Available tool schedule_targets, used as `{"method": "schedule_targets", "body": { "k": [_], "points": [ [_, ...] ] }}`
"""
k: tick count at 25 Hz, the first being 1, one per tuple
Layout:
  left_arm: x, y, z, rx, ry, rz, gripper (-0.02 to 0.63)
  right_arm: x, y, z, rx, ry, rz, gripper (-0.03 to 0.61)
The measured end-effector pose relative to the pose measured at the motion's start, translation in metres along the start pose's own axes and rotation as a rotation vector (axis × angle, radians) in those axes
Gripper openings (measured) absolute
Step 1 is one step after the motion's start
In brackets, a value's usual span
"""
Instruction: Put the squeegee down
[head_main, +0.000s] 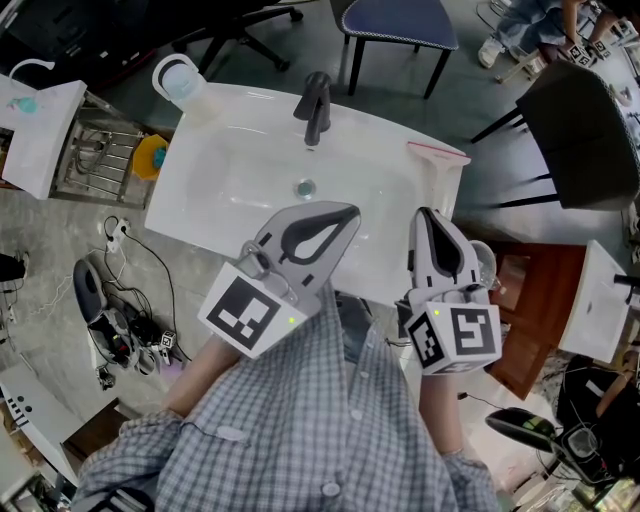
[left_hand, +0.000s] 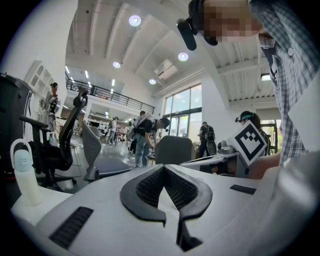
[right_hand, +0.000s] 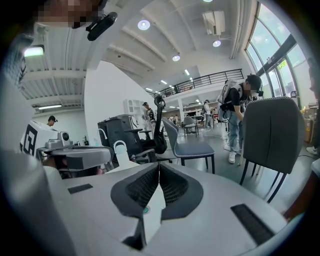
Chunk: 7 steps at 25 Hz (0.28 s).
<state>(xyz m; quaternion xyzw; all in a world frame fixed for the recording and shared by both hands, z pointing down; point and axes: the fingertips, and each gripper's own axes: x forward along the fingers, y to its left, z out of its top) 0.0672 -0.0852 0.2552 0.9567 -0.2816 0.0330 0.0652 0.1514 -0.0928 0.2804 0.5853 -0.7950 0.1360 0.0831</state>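
The squeegee (head_main: 438, 172), white with a pink blade edge, lies on the right rim of the white sink (head_main: 230, 180) in the head view. My right gripper (head_main: 424, 213) is just in front of its near end, shut with nothing between its jaws; I cannot tell whether it touches the squeegee. The right gripper view shows that gripper (right_hand: 159, 164) with its tips together and no squeegee. Over the sink's front edge my left gripper (head_main: 345, 212) is also shut and empty. In the left gripper view the left gripper (left_hand: 163, 167) has its tips meeting.
A black faucet (head_main: 315, 105) stands at the sink's back, with a drain (head_main: 306, 187) in the basin. A white bottle (head_main: 180, 80) sits at the back left corner. Chairs (head_main: 400, 20) and a black seat (head_main: 585, 130) stand beyond; a metal rack (head_main: 100, 160) is left.
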Motion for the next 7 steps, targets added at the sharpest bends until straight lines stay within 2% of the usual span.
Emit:
{"method": "schedule_targets", "body": {
  "k": [7],
  "points": [
    [0.0032, -0.0022, -0.0005, 0.011, 0.002, -0.010, 0.002, 0.0009, -0.0002, -0.0035, -0.004, 0.012, 0.007, 0.011]
  ]
}}
